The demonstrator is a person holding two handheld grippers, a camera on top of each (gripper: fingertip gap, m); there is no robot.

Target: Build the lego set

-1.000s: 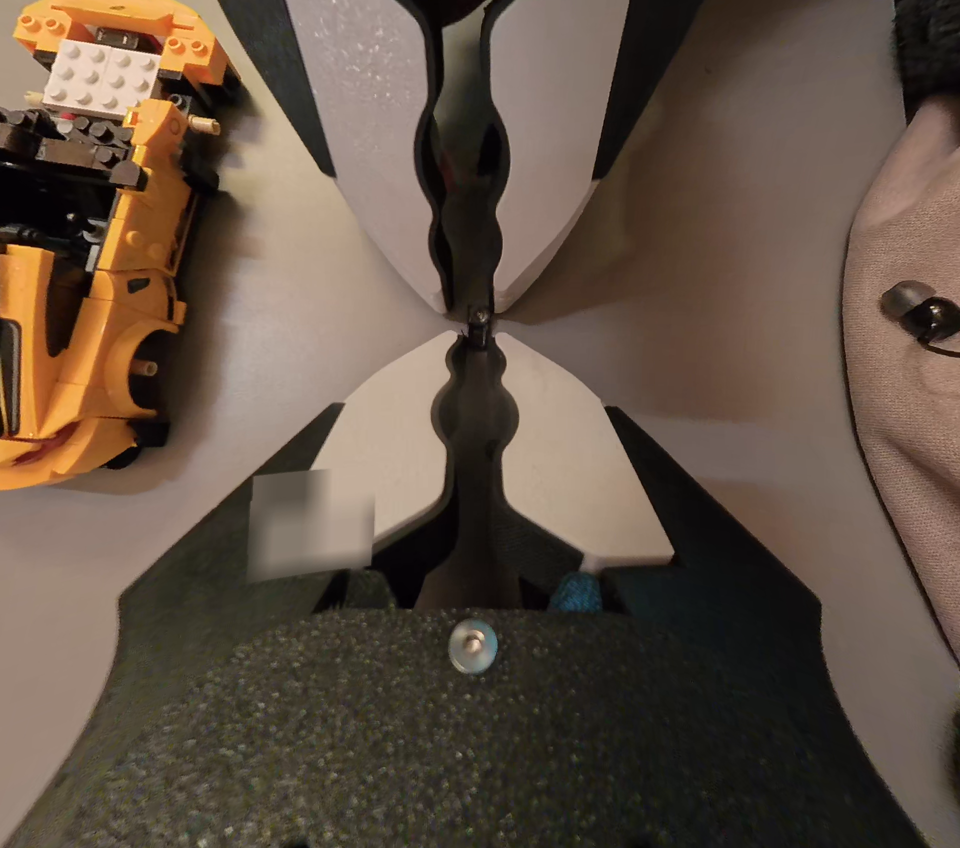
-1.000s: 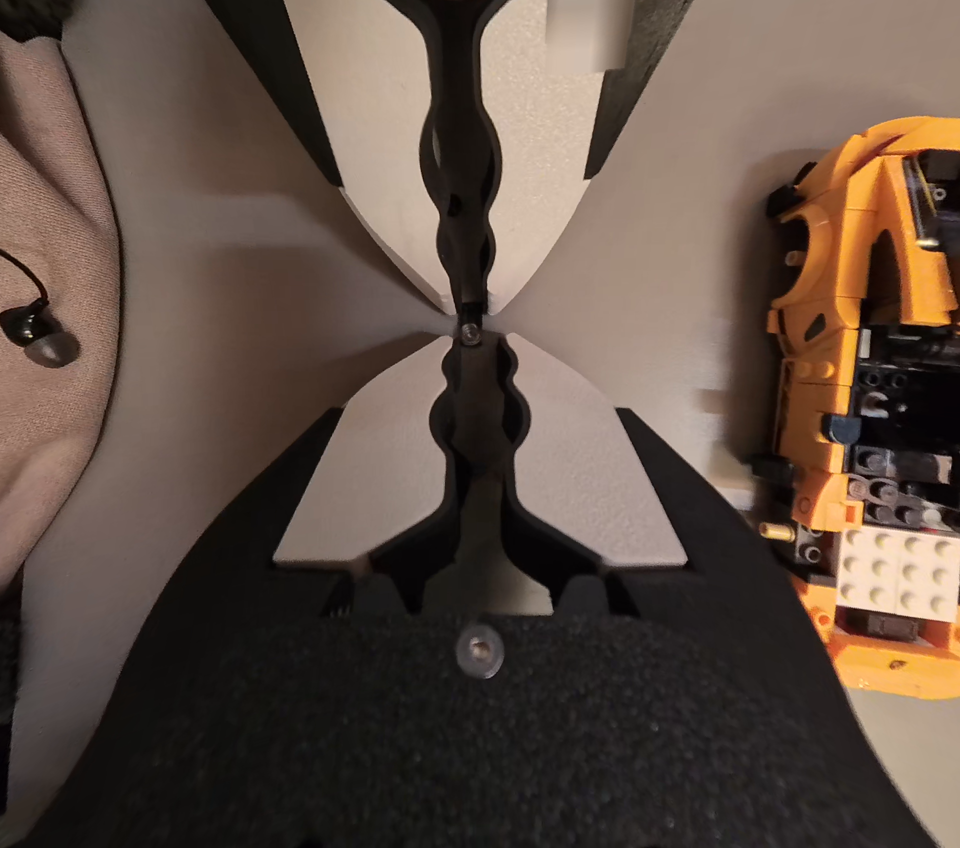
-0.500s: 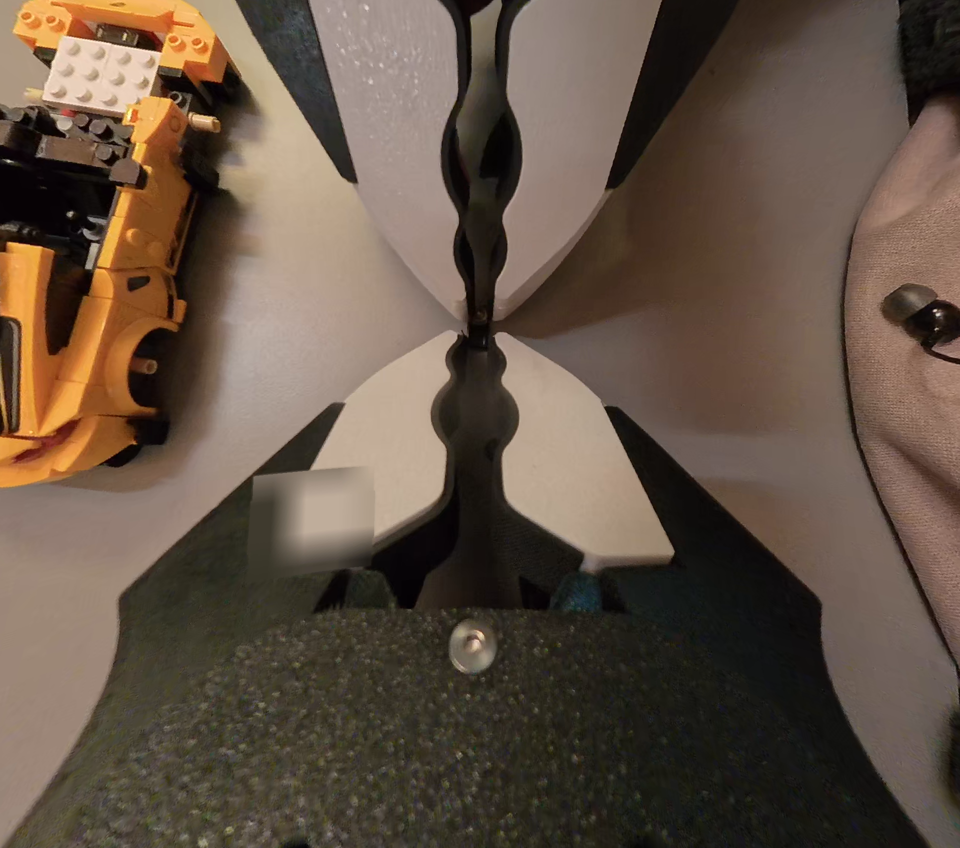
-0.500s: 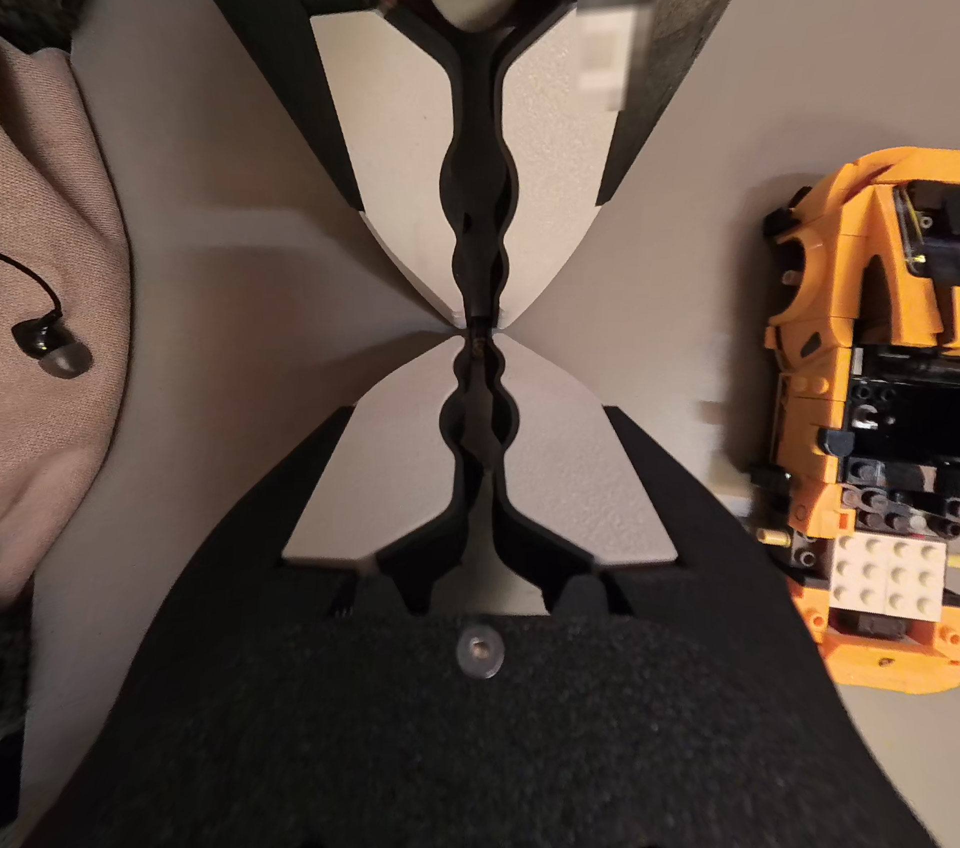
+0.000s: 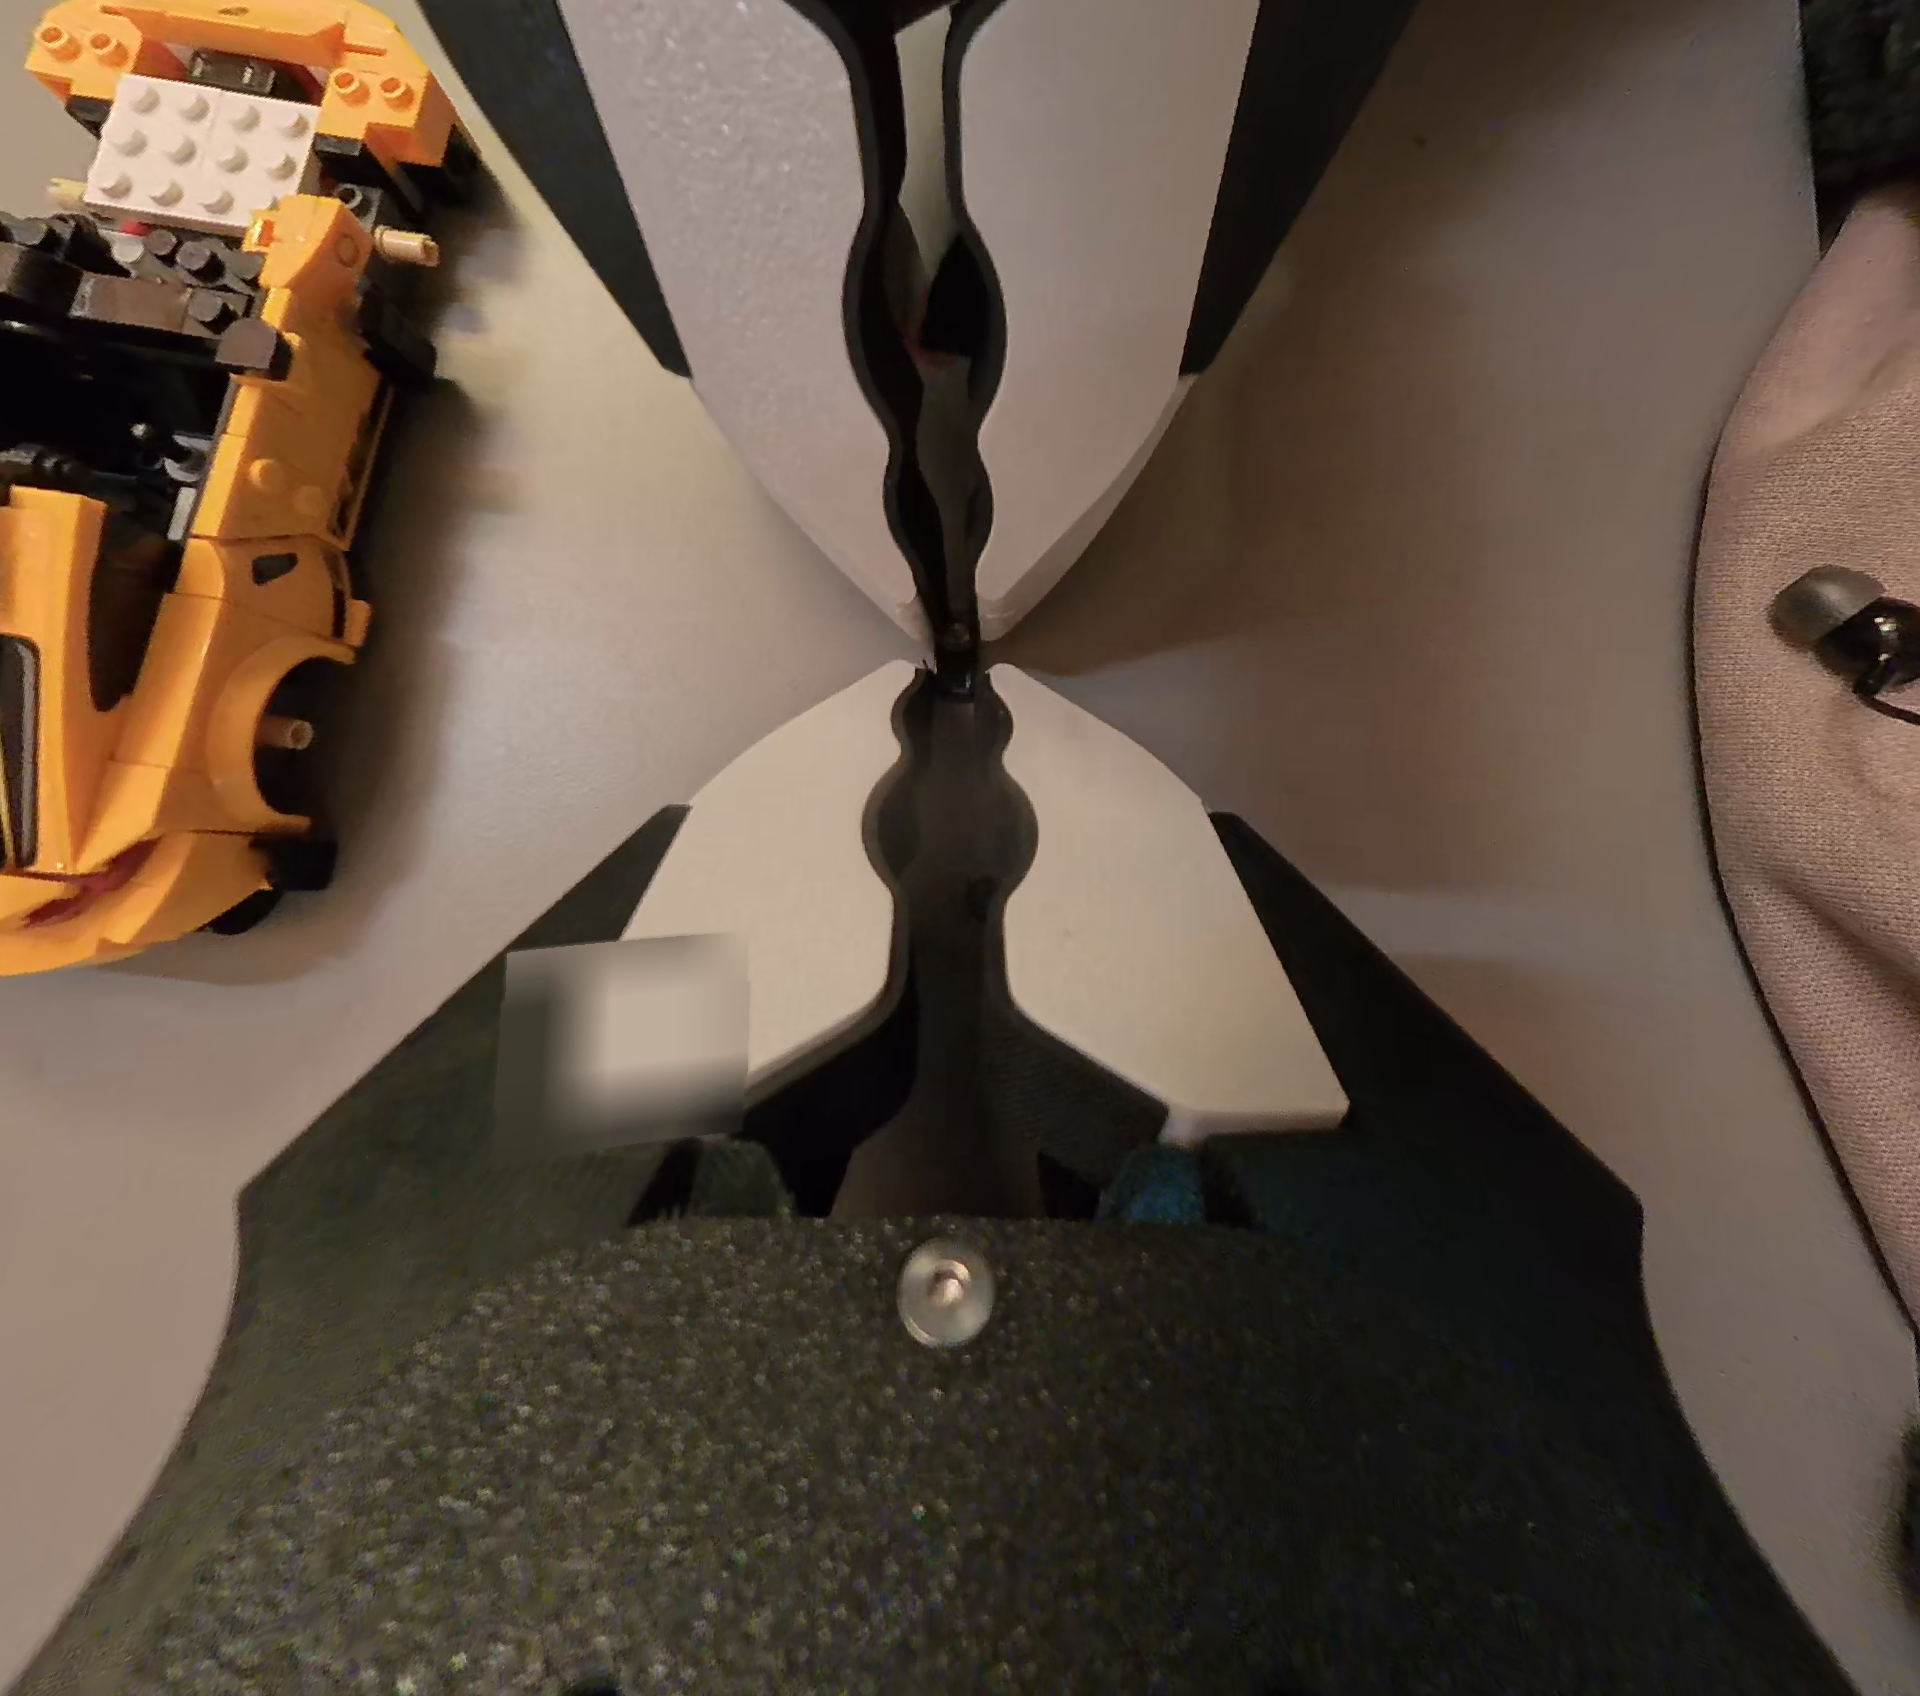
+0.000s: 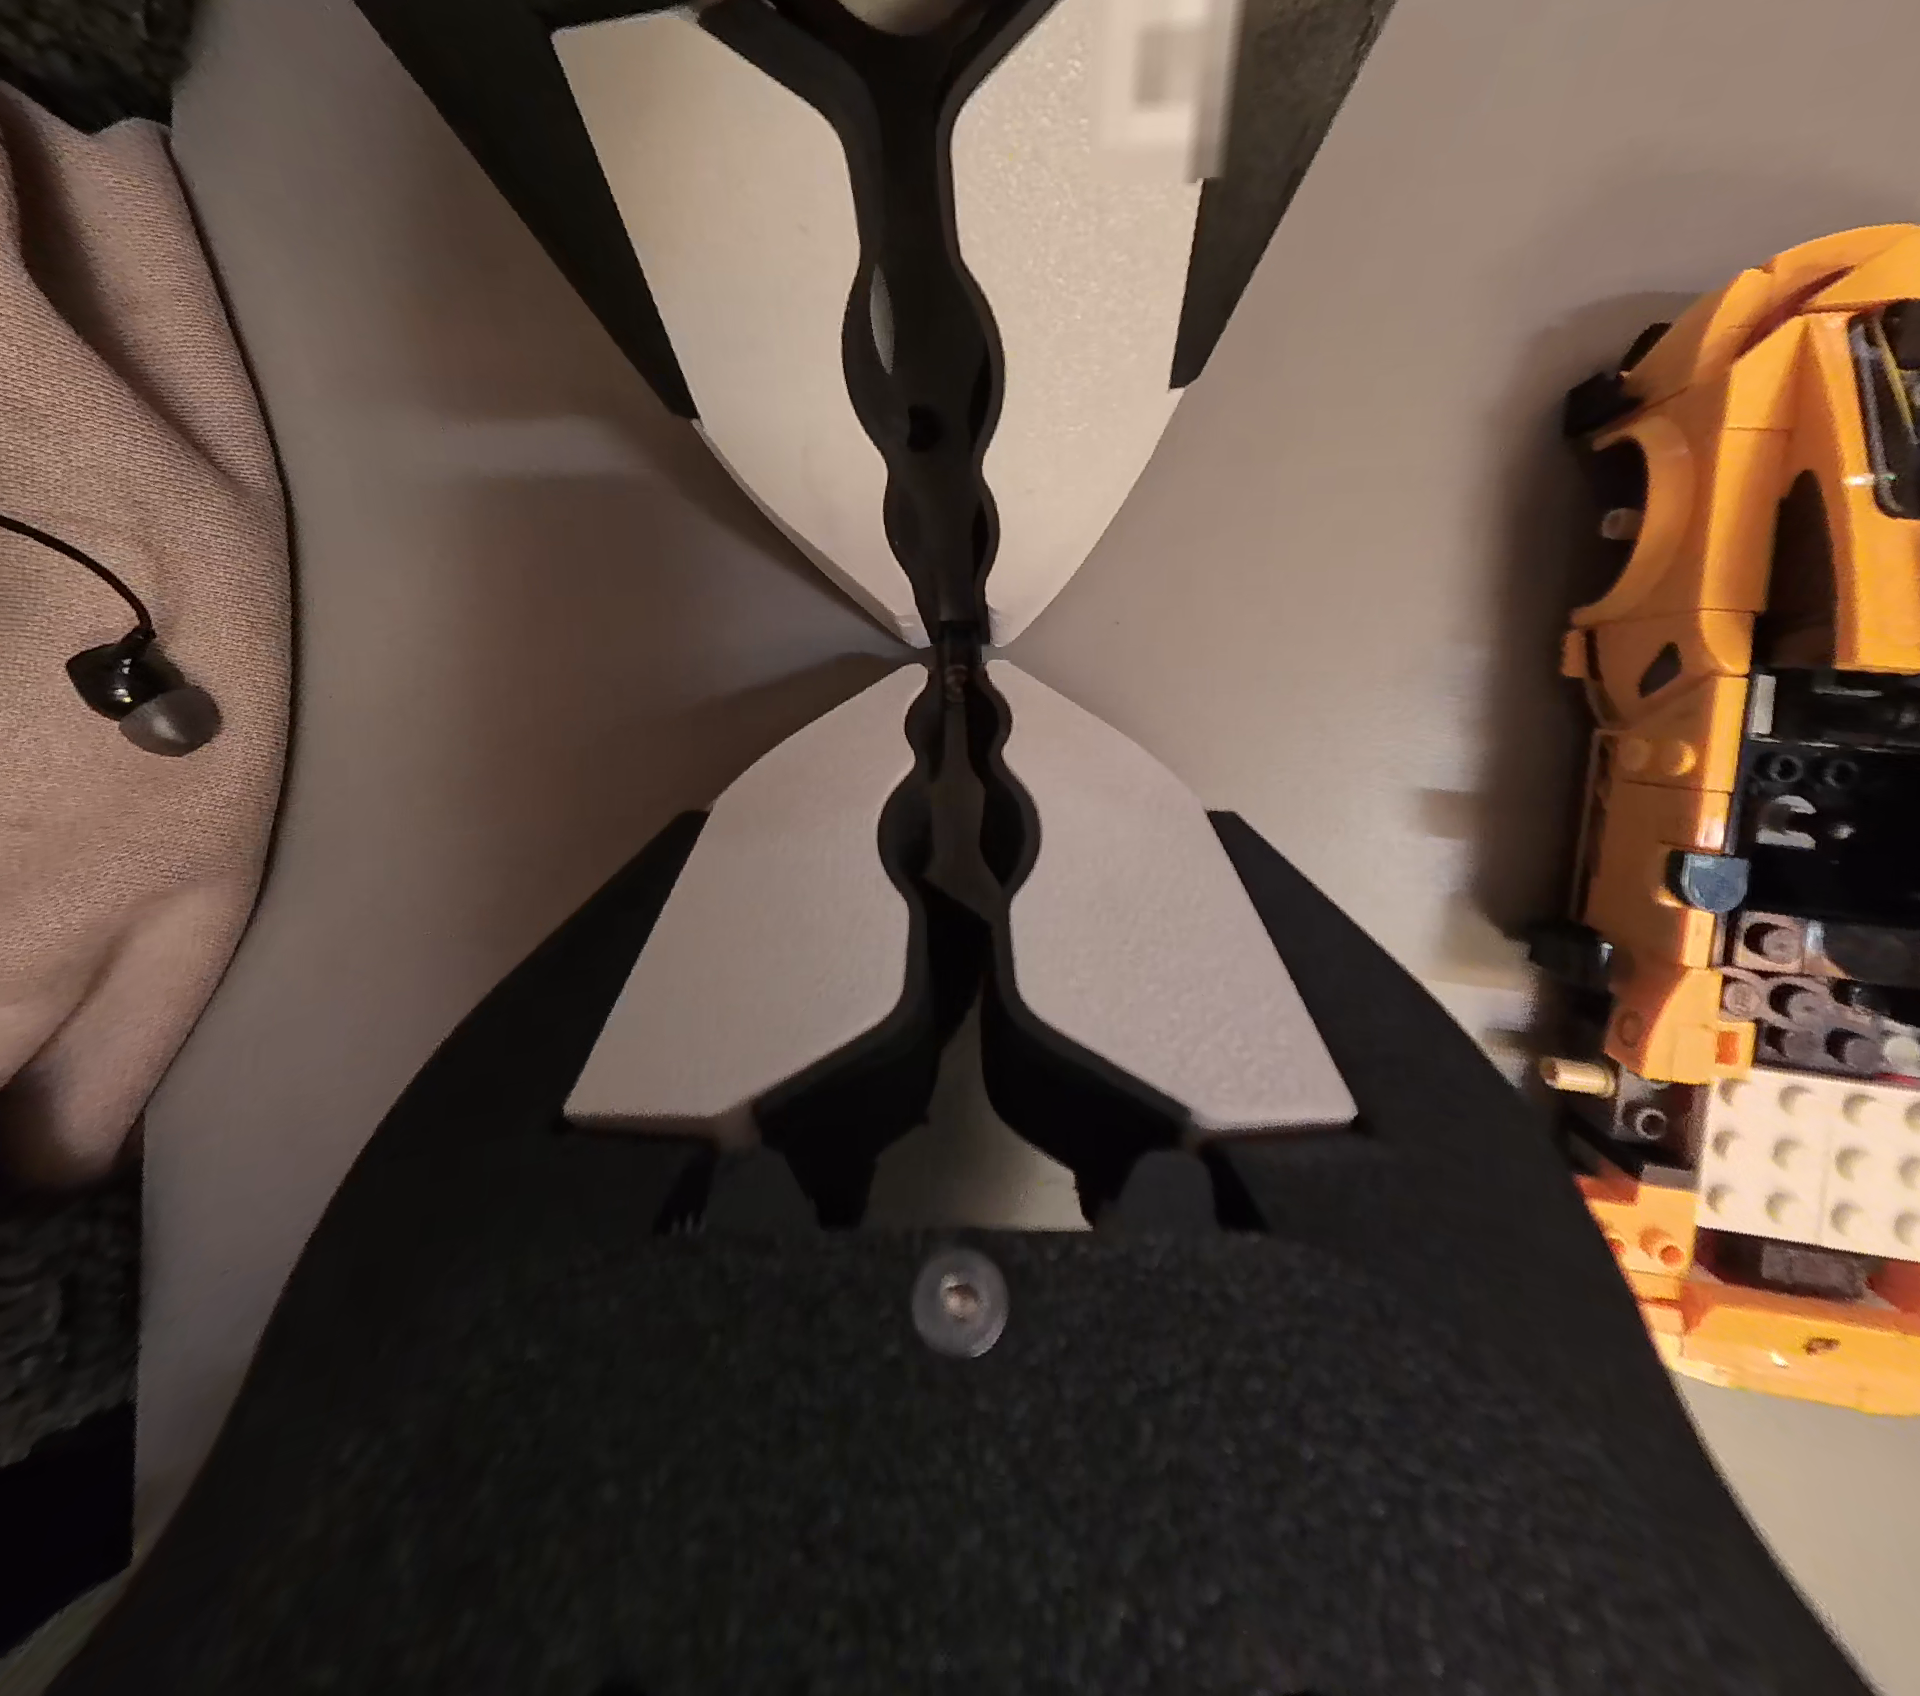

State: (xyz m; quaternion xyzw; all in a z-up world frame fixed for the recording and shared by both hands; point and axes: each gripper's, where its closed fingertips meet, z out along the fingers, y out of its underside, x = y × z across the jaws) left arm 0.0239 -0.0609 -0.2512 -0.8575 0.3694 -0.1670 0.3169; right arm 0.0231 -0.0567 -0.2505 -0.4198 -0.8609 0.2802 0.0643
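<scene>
At the fingertips: the two grippers meet tip to tip over the pale counter [image 5: 644, 566], and a tiny dark piece [image 5: 957, 657] sits where the tips touch.
Left gripper [image 5: 958, 678]: its fingers [image 5: 769, 877] are drawn nearly together, leaving only a thin wavy gap, and their tips pinch the tiny dark piece.
Right gripper [image 6: 958, 678]: its fingers [image 6: 1122, 908] are likewise closed to a narrow slit, with the tips on the same piece [image 6: 957, 659]; how much of the piece each side holds is too small to tell.
Opposite gripper: in the left wrist view the right gripper [image 5: 951, 623] points down from the top edge; in the right wrist view the left gripper [image 6: 951, 623] does the same.
Lego car [image 5: 177, 462]: orange and black with a white studded plate at one end, lying on the counter well to the side of the fingers, untouched; it shows at the left edge of the left wrist view and at the right edge of the right wrist view [image 6: 1756, 815].
Cloth [image 5: 1829, 711]: beige fabric lies at the other side of the counter from the car.
Earbud [image 5: 1860, 633]: a black earbud with a thin wire rests on the cloth [image 6: 114, 566], seen again in the right wrist view [image 6: 140, 696].
</scene>
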